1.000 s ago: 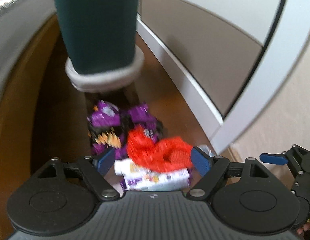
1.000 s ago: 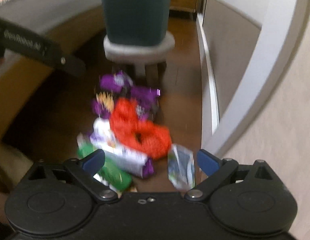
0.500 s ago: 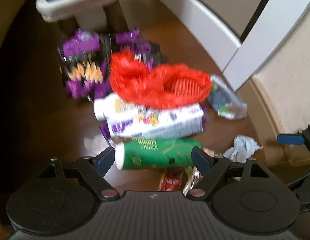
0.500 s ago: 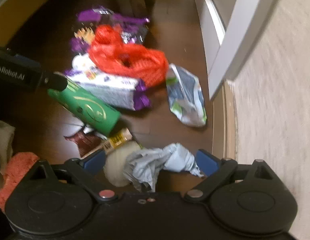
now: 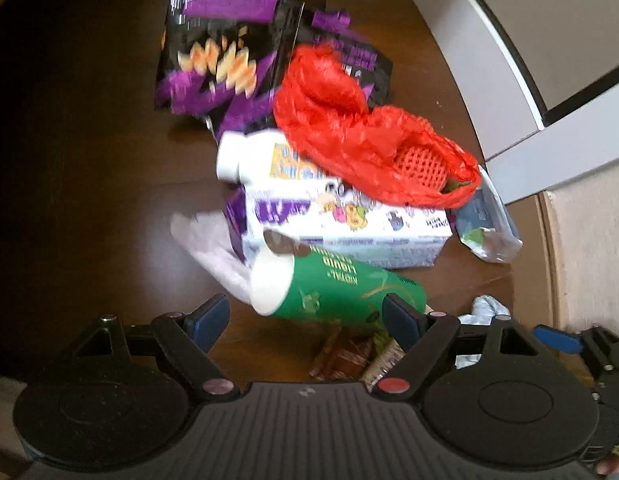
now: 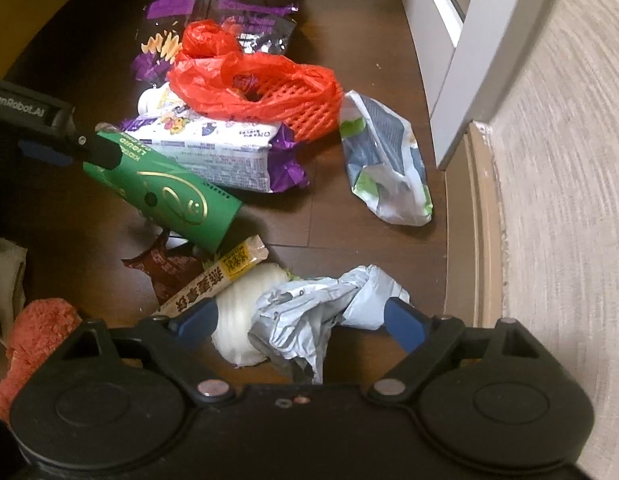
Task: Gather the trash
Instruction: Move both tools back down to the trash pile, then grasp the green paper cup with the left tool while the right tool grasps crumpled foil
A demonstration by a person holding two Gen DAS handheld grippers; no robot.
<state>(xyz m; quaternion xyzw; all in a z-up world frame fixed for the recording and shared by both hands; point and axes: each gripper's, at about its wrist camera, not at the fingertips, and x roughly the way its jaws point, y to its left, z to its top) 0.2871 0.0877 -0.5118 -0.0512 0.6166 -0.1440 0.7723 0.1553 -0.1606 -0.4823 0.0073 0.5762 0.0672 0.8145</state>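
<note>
Closing right claw (image 6: 299, 316) straddles crumpled grey-white wrapper (image 6: 309, 312), not yet clenched.

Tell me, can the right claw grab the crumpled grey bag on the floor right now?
Probably yes. The right claw is closing, with the crumpled grey bag between its fingers and nothing covering it. A white wad lies right beside the bag and might get pinched too.

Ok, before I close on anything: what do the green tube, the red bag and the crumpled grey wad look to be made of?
Green tube: probably printed cardboard with a smooth, slightly glossy wrap; rigid straight sides, gold print, pale end cap.
Red bag: thin glossy plastic film, wrinkled and translucent, around a stiffer red mesh.
Crumpled grey wad: thin plastic mailer or coated paper; sharp creases, dull sheen. Cannot tell which.
</note>
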